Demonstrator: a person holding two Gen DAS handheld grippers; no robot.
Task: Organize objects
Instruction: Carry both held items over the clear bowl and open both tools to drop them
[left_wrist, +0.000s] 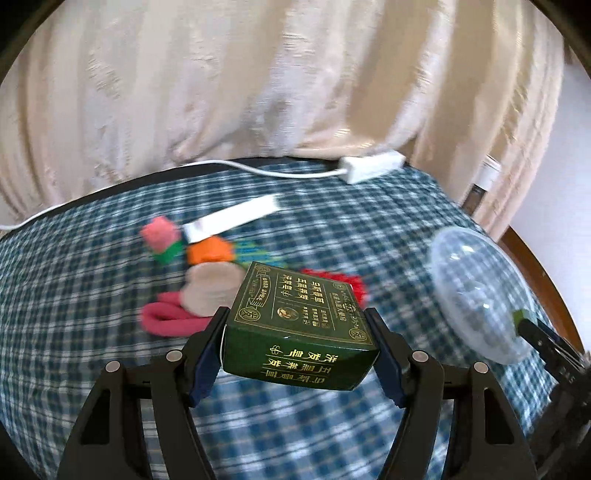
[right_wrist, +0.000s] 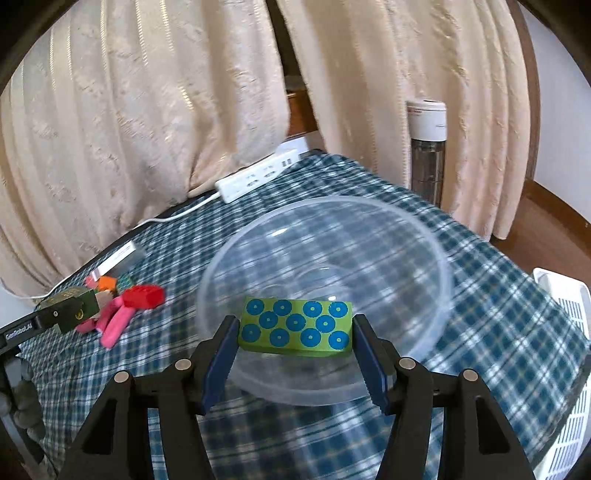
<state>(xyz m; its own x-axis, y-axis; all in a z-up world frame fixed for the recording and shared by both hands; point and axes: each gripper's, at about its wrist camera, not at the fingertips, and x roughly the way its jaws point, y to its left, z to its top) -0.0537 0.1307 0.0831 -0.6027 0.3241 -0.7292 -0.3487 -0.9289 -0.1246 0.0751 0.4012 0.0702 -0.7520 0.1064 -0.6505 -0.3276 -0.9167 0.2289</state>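
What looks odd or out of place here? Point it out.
Nothing looks spilled or damaged. The dark green box sits tilted in the left gripper, one corner lower. A white power strip lies on the checked cloth beside the toy pile, unlike the small items around it.

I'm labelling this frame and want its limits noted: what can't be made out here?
- Left wrist view: the toy pile is motion-blurred, its pieces unclear.
- Left wrist view: the right claw is mostly hidden behind the clear bowl.
- Right wrist view: the white basket is cut off by the frame edge.
- Right wrist view: the green box label is too small to read.
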